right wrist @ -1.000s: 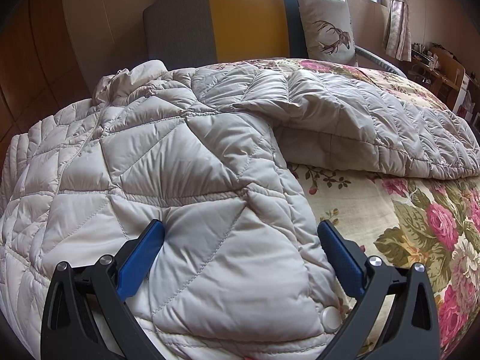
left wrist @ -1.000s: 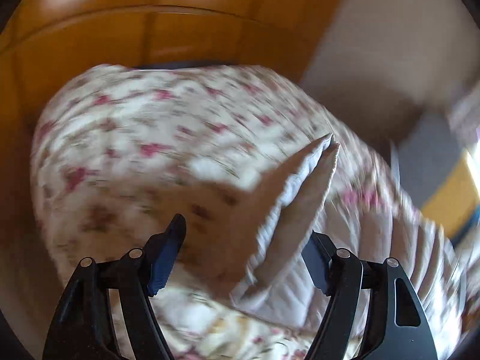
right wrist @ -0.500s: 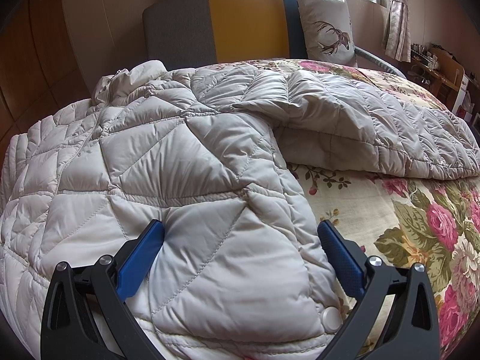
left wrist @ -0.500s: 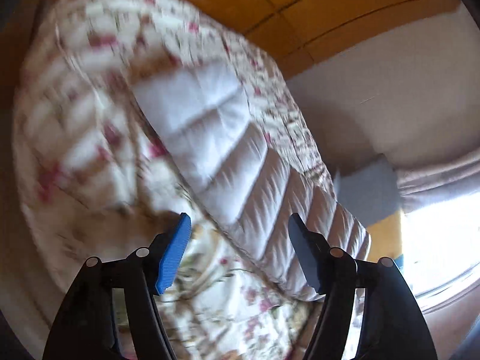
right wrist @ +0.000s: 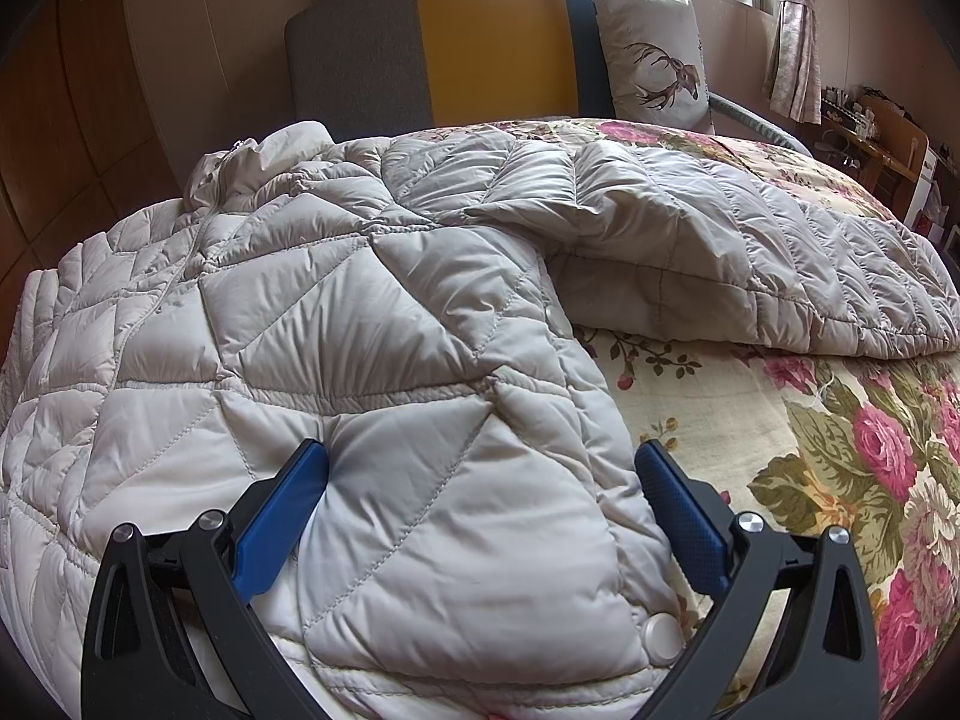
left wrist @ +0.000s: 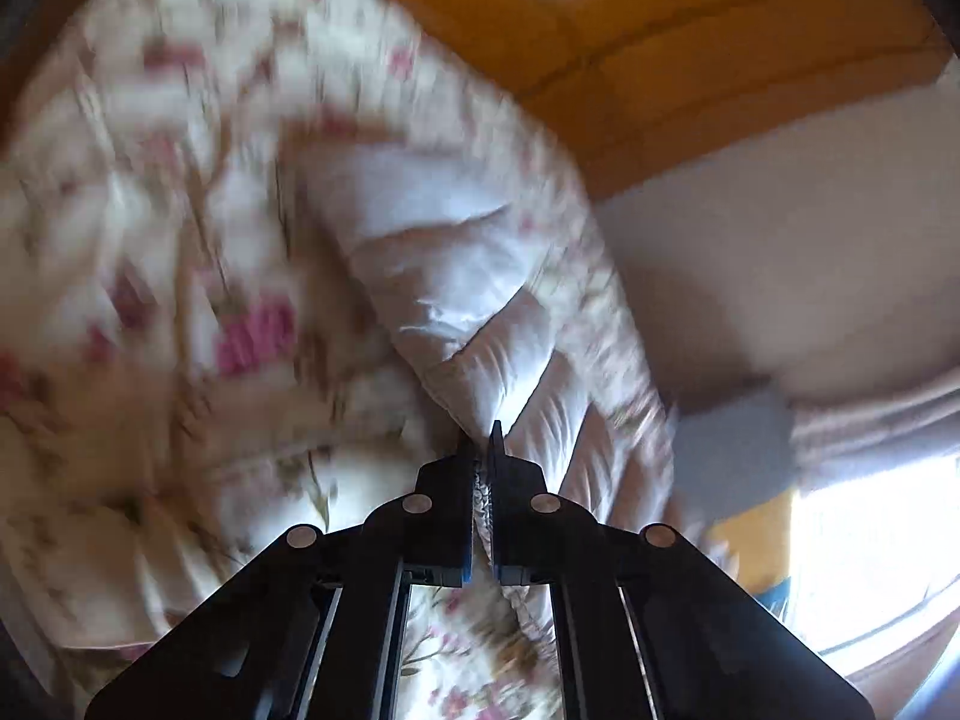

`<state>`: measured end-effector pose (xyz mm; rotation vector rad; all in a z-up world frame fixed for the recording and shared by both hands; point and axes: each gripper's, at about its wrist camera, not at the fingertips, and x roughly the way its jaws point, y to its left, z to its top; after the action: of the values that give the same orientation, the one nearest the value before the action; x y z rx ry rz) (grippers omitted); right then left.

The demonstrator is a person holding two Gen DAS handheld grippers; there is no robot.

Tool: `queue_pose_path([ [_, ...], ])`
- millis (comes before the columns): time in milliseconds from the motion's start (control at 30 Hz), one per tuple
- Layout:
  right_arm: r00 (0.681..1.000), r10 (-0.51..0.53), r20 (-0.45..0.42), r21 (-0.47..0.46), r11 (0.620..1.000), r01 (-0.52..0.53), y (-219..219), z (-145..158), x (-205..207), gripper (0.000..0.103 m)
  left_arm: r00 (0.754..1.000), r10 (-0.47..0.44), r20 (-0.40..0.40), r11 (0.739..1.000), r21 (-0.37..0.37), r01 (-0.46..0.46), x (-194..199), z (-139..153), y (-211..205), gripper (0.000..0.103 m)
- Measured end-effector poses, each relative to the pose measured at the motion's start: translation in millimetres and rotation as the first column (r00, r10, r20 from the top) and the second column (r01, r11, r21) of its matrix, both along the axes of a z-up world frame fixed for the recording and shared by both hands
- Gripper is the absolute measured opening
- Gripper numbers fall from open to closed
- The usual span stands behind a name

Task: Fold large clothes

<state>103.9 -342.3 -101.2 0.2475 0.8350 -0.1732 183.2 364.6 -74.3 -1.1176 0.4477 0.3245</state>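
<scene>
A pale grey quilted puffer jacket lies spread on a floral bedspread. Its right sleeve stretches out to the right. My right gripper is open, its blue fingers resting on either side of the jacket's lower front, near a white snap button. In the blurred left wrist view my left gripper is shut on the edge of the jacket's other sleeve, which runs away from the jaws over the bedspread.
A grey, yellow and blue headboard and a deer-print cushion stand behind the bed. Wood panelling lines the wall. A curtained window and a cluttered desk are at the far right.
My left gripper has closed on the sleeve edge; it was open half a second ago. The left view has swung and blurred. The right gripper and jacket have not moved.
</scene>
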Motion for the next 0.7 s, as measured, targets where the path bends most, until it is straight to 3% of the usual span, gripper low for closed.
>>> queue_pose_path([
  [100,1.0,0.0,0.001,0.0,1.0,0.0,-1,0,0,0.101,0.998,0.015,0.064,0.999,0.033,-0.018,-12,19,0,0.002],
  [200,1.0,-0.001,0.004,0.004,1.0,0.001,-2,-1,1,0.101,0.999,-0.02,0.04,0.99,0.138,0.015,-12,34,-16,0.002],
  [400,1.0,-0.001,0.007,0.009,1.0,0.001,-2,-2,1,0.101,0.999,-0.004,0.049,0.983,0.184,-0.005,0,55,-51,0.002],
  [467,1.0,-0.002,0.008,0.009,1.0,0.002,-2,-2,1,0.101,0.997,-0.014,0.074,0.963,0.268,-0.006,-8,72,-73,0.002],
  [567,1.0,-0.002,0.008,0.01,1.0,0.001,-3,-2,1,0.101,0.986,-0.098,0.133,0.906,0.421,0.033,-7,102,-119,0.002],
  [667,1.0,-0.001,0.009,0.016,1.0,0.001,-3,-2,1,0.101,0.964,-0.237,0.123,0.81,0.572,0.126,3,127,-171,0.002],
  [700,1.0,-0.001,0.01,0.019,1.0,0.001,-3,-2,1,0.101,0.946,-0.307,0.105,0.755,0.632,0.175,9,134,-194,0.002],
])
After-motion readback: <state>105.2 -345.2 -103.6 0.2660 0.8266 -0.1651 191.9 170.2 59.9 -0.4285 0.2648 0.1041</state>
